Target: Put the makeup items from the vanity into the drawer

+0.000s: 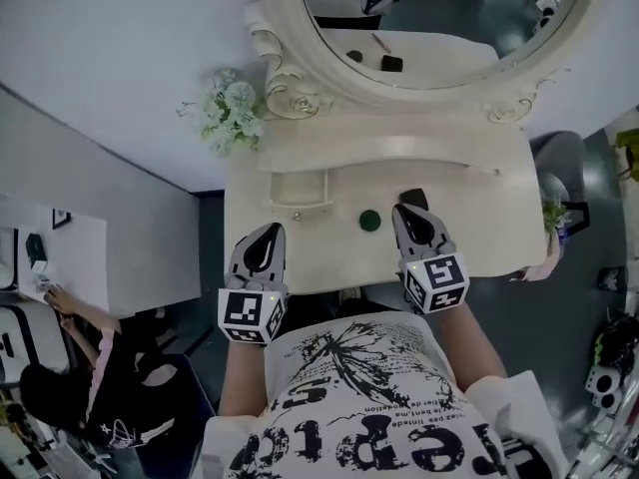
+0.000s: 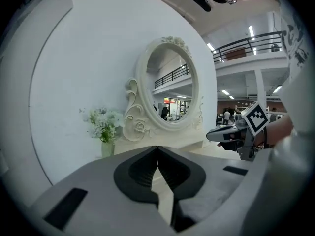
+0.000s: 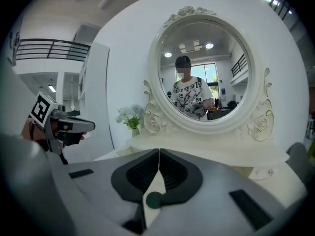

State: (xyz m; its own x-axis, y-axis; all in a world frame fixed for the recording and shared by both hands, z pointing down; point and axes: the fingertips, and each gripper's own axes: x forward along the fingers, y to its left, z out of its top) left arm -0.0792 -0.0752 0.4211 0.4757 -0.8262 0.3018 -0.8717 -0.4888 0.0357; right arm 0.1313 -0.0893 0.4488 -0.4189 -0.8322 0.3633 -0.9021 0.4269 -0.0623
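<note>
A small round dark-green makeup item (image 1: 370,221) lies on the cream vanity top (image 1: 479,228), a little left of my right gripper (image 1: 404,212). That gripper is shut and empty, and through the slot under its jaws the green item (image 3: 154,199) shows. A black item (image 1: 414,198) lies just past its tip, partly hidden. My left gripper (image 1: 268,231) is shut too, with nothing in it, over the vanity's front left part. A small drawer front with a knob (image 1: 297,200) sits on the back shelf beyond the left gripper. In the left gripper view the shut jaws hide the table items.
A big round mirror (image 1: 439,28) in a carved frame stands at the back. White flowers in a vase (image 1: 232,111) are at the back left corner. A stool (image 1: 559,168) stands right of the vanity. A person (image 1: 80,367) sits at a desk far left.
</note>
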